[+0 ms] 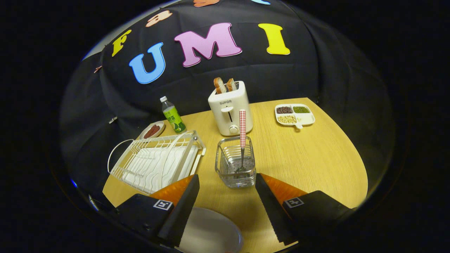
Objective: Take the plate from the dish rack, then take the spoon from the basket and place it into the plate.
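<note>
A white plate point(211, 232) lies flat on the wooden table point(316, 165), low between my fingers and nearer the left one. My gripper point(226, 182) is open with nothing between its fingers. Just ahead of the fingers stands a clear wire-lined basket point(235, 163). A spoon point(242, 140) with a red-and-white checked handle stands upright in it, bowl end down. The white dish rack point(158, 160) sits to the left of the basket, beyond the left finger, with no plate in it.
A white toaster point(231, 109) with two bread slices stands behind the basket. A green-labelled bottle point(173, 116) and a small dish of dark food point(152, 130) sit behind the rack. A divided tray of beans point(294, 114) lies at the far right.
</note>
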Demonstrator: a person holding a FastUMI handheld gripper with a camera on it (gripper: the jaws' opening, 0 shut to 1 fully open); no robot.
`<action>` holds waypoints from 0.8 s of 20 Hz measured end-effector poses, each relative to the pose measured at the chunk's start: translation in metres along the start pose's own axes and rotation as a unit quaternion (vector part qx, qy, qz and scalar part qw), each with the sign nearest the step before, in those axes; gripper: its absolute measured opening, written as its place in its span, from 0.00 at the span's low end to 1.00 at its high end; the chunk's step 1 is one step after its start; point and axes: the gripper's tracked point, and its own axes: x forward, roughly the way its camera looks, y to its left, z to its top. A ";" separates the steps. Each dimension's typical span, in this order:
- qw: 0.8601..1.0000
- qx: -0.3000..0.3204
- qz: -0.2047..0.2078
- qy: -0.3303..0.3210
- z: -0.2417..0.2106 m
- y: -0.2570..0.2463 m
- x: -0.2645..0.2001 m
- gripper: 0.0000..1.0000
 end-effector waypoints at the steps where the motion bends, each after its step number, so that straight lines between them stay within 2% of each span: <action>1: 1.000 0.004 -0.002 -0.004 0.009 -0.001 0.008 0.99; 8: 0.999 0.013 -0.038 -0.032 0.062 -0.024 0.073 0.99; 12: 0.999 0.006 -0.042 -0.007 0.066 -0.027 0.106 0.96; 15: 0.999 0.004 -0.051 0.006 0.063 -0.027 0.124 0.75; 16: 0.999 0.005 -0.053 0.009 0.062 -0.027 0.127 0.73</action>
